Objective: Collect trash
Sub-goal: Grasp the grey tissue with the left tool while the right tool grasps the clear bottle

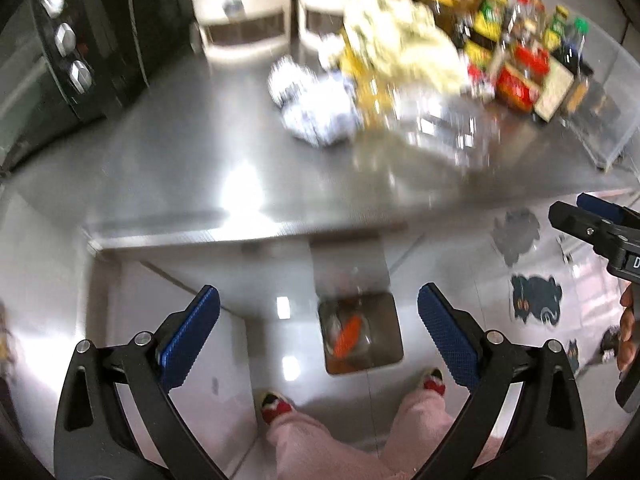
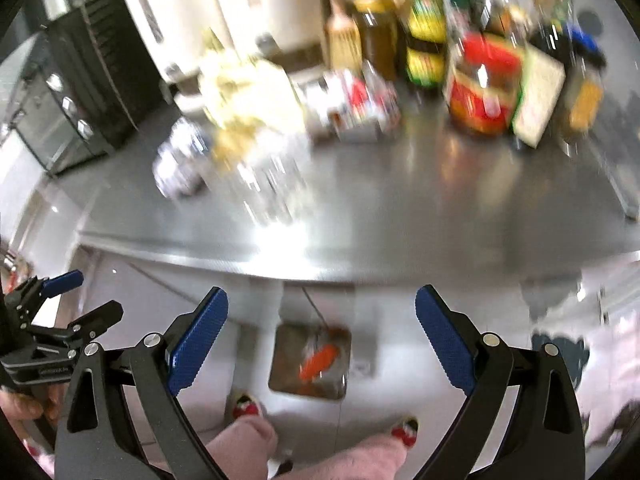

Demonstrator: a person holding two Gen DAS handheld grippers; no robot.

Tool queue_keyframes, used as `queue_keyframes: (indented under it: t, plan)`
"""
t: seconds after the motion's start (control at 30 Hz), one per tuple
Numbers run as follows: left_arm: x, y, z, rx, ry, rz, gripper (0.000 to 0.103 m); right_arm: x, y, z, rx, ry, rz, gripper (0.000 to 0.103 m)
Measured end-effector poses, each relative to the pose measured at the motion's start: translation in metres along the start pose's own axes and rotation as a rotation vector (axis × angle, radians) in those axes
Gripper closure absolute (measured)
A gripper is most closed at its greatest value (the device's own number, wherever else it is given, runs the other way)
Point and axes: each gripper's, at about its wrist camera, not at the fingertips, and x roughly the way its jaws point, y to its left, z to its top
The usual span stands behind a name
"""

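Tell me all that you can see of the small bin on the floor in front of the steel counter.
The bin is a small square open-topped container, metallic-looking with a brownish inside, standing upright on the pale glossy floor just below the counter's front edge, ahead of the person's feet. Inside lie an orange wrapper-like piece and something clear and crinkly, too blurred to name. No lid is visible. Neither gripper touches it; both hang above it, open and empty.

Blue, finely textured pads (image 1: 192, 336) on black gripper arms. Steel-grey countertop (image 1: 180, 168). Crumpled white-and-blue wrapper (image 1: 316, 108); pale yellow crumpled paper (image 1: 404, 48). Orange item (image 2: 318, 362) in floor bin. Pink trousers (image 1: 304, 440); red, black and white slippers (image 1: 276, 404).
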Motion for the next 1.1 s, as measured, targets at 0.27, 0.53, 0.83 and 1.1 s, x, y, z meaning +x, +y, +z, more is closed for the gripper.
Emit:
queue_keyframes:
  t: [0.27,0.53,0.83,1.1]
  plan:
    - [-0.024,0.020,0.048,-0.053,-0.084,0.023,0.009,-0.010,0.008,0.033,-0.063,-0.071,0.099,0.008]
    - [-0.014,0.015,0.084,-0.030,-0.104,-0.008,0.010,0.000,0.013,0.055,-0.128,-0.092,0.137,0.008]
    - [0.029,0.012,0.115,-0.044,-0.021,-0.035,0.028,0.044,0.033,0.063,-0.255,-0.037,0.166,0.009]
    - [0.067,0.011,0.127,-0.044,0.050,-0.034,0.028,0.069,0.043,0.079,-0.292,-0.013,0.187,0.010]
